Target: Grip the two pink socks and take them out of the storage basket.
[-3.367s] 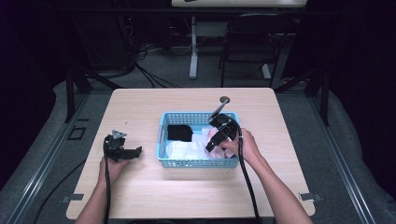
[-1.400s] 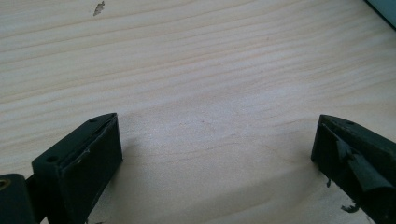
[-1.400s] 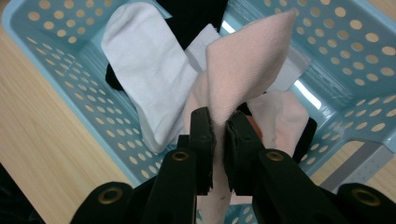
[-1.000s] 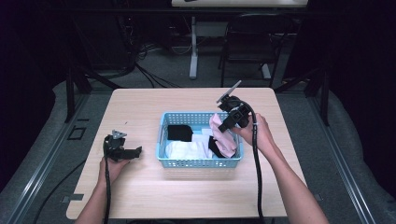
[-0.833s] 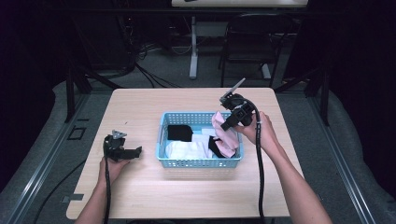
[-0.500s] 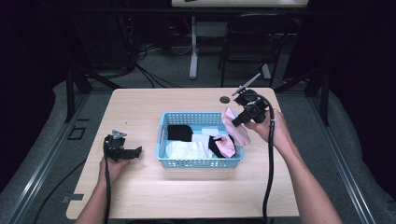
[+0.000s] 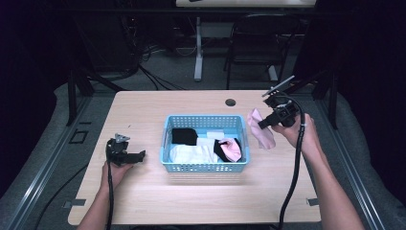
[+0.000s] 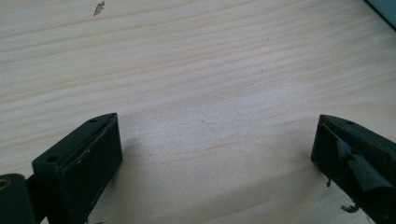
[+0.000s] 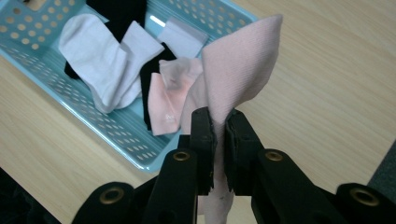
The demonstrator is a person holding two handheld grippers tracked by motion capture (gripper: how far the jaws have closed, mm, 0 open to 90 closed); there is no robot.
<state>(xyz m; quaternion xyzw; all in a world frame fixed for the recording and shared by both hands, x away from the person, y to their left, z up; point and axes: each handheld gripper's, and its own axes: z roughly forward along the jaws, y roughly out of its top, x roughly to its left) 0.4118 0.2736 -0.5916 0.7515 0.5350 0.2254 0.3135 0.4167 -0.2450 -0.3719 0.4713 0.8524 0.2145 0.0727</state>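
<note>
The wide light wooden table [image 7: 201,201] carries near its middle a light blue plastic basket with a perforated wall [image 7: 206,167]. Inside the basket lie several socks: a white sock [image 7: 187,153] at the front left, a black sock [image 7: 184,136] behind it, and a second pale pink sock [image 7: 232,149] at the front right, partly over another dark piece. The pale pink knitted sock [image 7: 261,132] that is in work hangs in the air just beside the right wall of the basket, outside of it and above the table. The right gripper [image 7: 263,123] holds this sock; in the right gripper view its two black jaws are pressed together on the fabric, with the sock [image 9: 236,70] rising folded above them and the basket [image 9: 116,128] lying further behind. The left gripper [image 7: 139,156] rests low on the table, well apart from the left side of the basket; in the left gripper view its jaws are spread wide over bare wood [image 8: 201,84], with nothing between them.
</note>
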